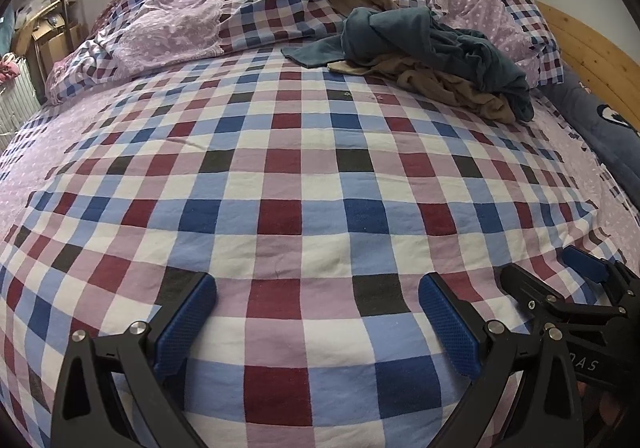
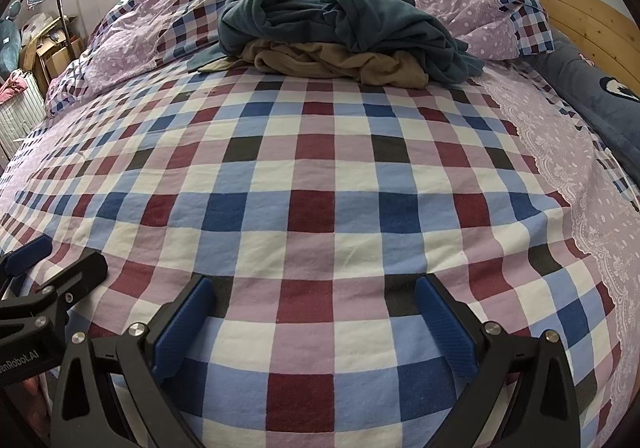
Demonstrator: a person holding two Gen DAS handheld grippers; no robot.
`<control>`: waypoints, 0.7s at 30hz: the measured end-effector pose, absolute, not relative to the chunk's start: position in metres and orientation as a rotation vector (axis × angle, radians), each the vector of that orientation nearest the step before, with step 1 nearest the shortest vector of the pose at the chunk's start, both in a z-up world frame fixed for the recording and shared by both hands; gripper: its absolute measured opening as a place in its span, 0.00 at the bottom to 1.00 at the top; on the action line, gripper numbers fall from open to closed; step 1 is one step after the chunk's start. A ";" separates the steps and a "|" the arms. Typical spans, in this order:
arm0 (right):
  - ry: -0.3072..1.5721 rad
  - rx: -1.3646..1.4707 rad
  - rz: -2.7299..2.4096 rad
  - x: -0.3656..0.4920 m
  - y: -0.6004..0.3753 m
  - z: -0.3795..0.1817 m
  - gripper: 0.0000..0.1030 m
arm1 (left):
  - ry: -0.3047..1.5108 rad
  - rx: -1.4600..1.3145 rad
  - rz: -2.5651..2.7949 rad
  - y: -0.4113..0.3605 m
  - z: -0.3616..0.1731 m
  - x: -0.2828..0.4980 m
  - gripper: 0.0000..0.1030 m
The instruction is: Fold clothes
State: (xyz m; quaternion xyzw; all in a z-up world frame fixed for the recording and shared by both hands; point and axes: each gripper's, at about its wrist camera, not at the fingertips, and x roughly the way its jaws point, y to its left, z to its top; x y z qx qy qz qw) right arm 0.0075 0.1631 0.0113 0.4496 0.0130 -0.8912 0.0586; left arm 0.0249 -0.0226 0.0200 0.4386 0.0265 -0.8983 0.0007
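Over the checked bed (image 1: 304, 184) I hold both claws apart and empty — left claw (image 1: 316, 322), right claw (image 2: 314, 322). Far ahead, near the pillow (image 2: 472, 8), lies the heap of clothes (image 2: 340, 44) — unfolded.

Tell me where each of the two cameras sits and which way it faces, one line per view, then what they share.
Left wrist view: sits on the left hand-held gripper, low over the checked bedsheet, facing the clothes pile up and to the right; its open blue fingers show, and the right hand-held gripper at the right edge.
Right wrist view: sits on the right hand-held gripper, facing the pile more squarely; the left hand-held gripper shows at the left edge.
Shared: bedsheet, pile, wooden headboard.
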 end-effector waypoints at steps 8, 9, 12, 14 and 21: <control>0.043 1.362 -2.701 0.008 0.163 0.011 1.00 | 0.081 1.377 -2.827 -0.024 0.020 0.025 1.00; 0.043 1.361 -2.701 0.008 0.163 0.011 1.00 | 0.081 1.378 -2.827 -0.024 0.020 0.025 1.00; 0.044 1.361 -2.701 0.008 0.164 0.011 1.00 | 0.079 1.378 -2.828 -0.025 0.020 0.025 1.00; 0.044 1.361 -2.701 0.008 0.164 0.012 1.00 | 0.078 1.378 -2.828 -0.025 0.020 0.025 1.00; 0.045 1.361 -2.700 0.008 0.164 0.012 1.00 | 0.076 1.378 -2.828 -0.025 0.021 0.025 1.00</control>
